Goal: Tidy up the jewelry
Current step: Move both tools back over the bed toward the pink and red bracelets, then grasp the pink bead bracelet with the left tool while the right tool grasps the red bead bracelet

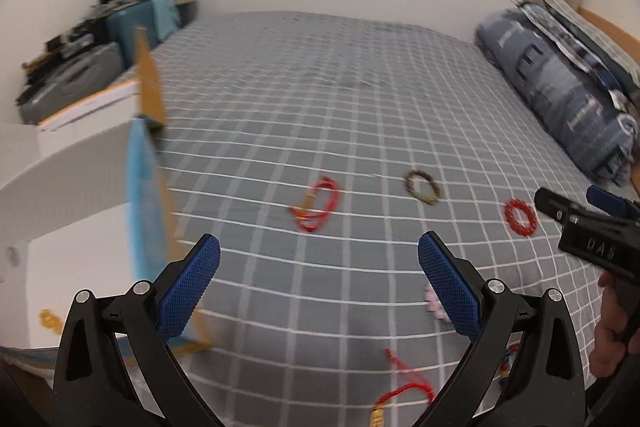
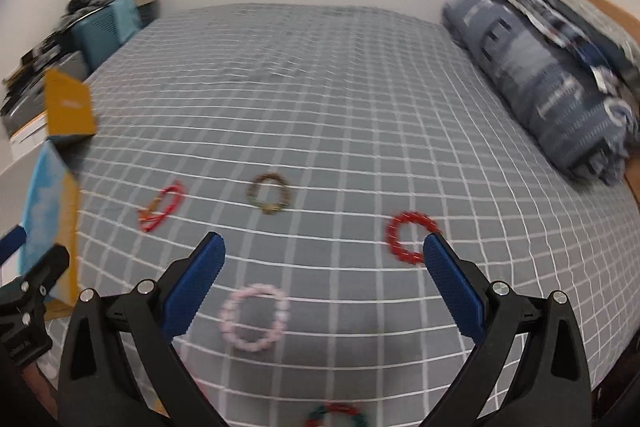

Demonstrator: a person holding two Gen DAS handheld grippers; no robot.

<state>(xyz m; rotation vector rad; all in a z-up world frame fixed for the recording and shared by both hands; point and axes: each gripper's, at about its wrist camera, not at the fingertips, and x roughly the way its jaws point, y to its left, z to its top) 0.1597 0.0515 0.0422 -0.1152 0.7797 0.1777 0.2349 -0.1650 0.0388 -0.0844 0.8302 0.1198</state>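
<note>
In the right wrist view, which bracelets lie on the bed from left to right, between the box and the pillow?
Red cord bracelet → pink bead bracelet → brown bead bracelet → red bead bracelet.

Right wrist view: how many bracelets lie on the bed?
5: red cord bracelet far left, brown beaded bracelet centre, red beaded bracelet right, pink bracelet between the fingers, red-green bracelet at the bottom edge, partly cropped.

A pink bead bracelet [image 2: 255,317] lies flat between the right gripper's [image 2: 324,259] spread fingers; a red bead bracelet [image 2: 408,237] touches its right fingertip.
</note>
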